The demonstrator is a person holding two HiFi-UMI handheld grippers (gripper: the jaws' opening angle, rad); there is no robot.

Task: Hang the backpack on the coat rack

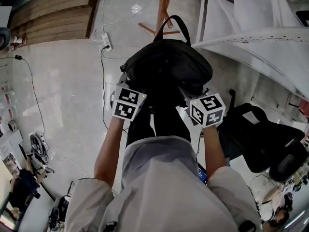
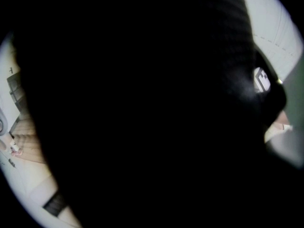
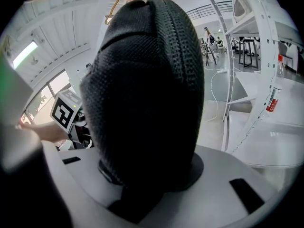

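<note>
Left gripper view almost wholly black with backpack [image 2: 142,103], left claw [image 1: 129,102] unreadable; right claw [image 3: 153,186] tight on backpack.

text: none legible | bottle [image 3: 272,98] label: red (print too small to read)

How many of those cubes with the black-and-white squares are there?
2. One cube sits at the left side of the black backpack, the other cube at its right side. None seems hidden.
</note>
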